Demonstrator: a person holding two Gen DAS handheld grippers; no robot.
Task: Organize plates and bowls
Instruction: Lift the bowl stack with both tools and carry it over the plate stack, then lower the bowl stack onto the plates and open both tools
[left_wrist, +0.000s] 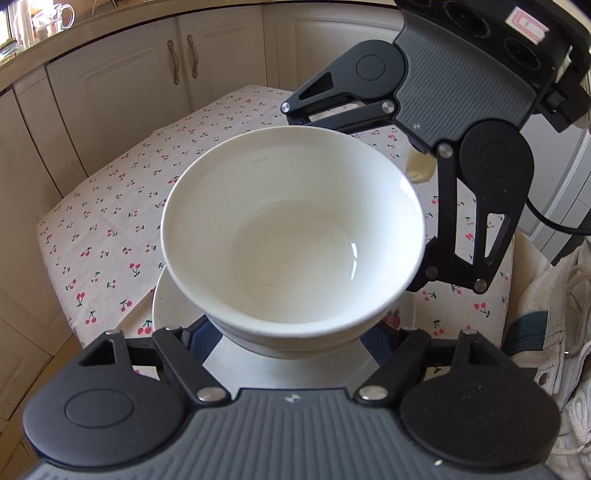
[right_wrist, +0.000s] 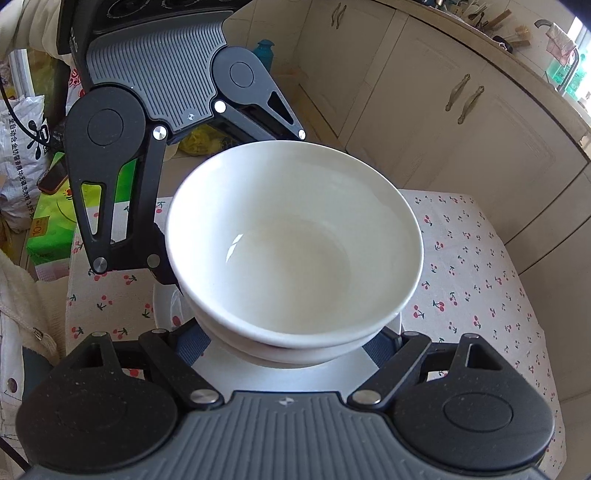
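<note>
Two white bowls are nested, the top bowl (left_wrist: 291, 229) (right_wrist: 295, 240) inside a lower bowl (left_wrist: 295, 349) (right_wrist: 291, 350). My left gripper (left_wrist: 290, 341) is shut on the lower bowl, blue pads against its sides. From the opposite side, my right gripper (right_wrist: 288, 345) is shut on the same bowl. The right gripper's fingers (left_wrist: 476, 236) show in the left wrist view, and the left gripper's fingers (right_wrist: 110, 206) in the right wrist view. A white plate (left_wrist: 162, 306) (right_wrist: 162, 306) lies under the stack on the cherry-print tablecloth (left_wrist: 110, 229) (right_wrist: 480, 266). Whether the stack touches the plate is hidden.
Cream cabinets (left_wrist: 147, 74) (right_wrist: 443, 92) stand beyond the small table. A green tissue box (right_wrist: 48, 221), a phone (right_wrist: 53, 177) and printed bags (right_wrist: 18, 155) sit past one table edge. A pale garment (left_wrist: 554, 295) hangs by the other.
</note>
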